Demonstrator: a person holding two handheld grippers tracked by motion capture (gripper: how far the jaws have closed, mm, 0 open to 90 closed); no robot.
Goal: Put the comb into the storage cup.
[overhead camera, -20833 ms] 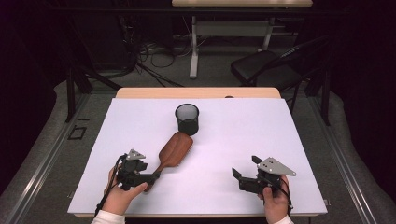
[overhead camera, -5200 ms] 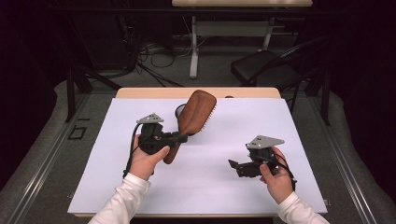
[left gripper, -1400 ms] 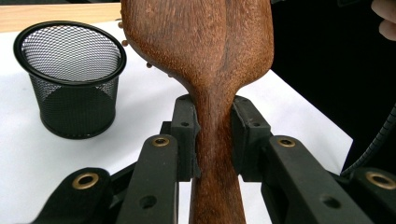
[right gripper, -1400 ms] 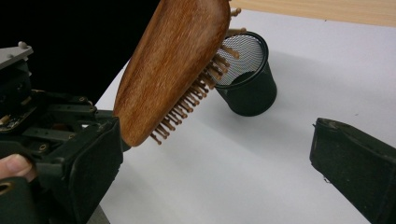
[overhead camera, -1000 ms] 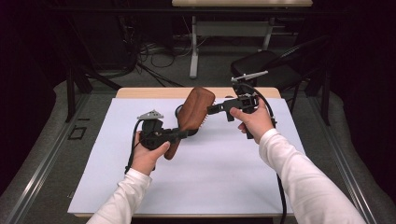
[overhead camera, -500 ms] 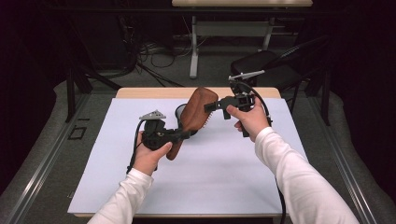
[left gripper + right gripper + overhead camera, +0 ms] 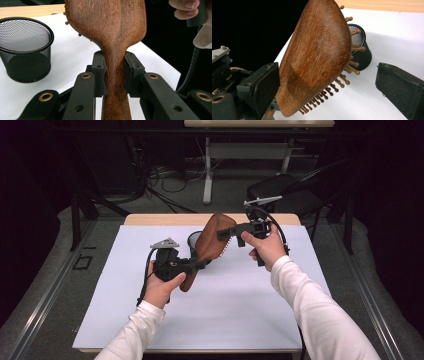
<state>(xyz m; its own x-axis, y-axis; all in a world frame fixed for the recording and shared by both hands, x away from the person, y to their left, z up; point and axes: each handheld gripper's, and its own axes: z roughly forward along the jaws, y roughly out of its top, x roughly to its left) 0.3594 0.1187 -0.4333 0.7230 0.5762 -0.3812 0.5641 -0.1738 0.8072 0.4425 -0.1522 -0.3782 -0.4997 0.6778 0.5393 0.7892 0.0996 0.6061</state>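
A wooden hairbrush is held up in the air above the white counter, its handle low and its broad head raised and tilted toward the far side. The left gripper has its jaws clamped on the narrow neck of the handle, one pad on each side, as the left gripper view shows plainly. The right gripper has come to the brush head from the right; its jaws have just been closing a little, with the head between them. In the right gripper view one jaw sits against the smooth wooden back of the head, while the other stands apart from the bristle side (a clear gap of white counter shows between it and the pins), so these jaws are wide and not yet pressing. A black mesh cup stands upright on the counter just behind and below the brush head, near the far edge. Both forearms wear white sleeves.
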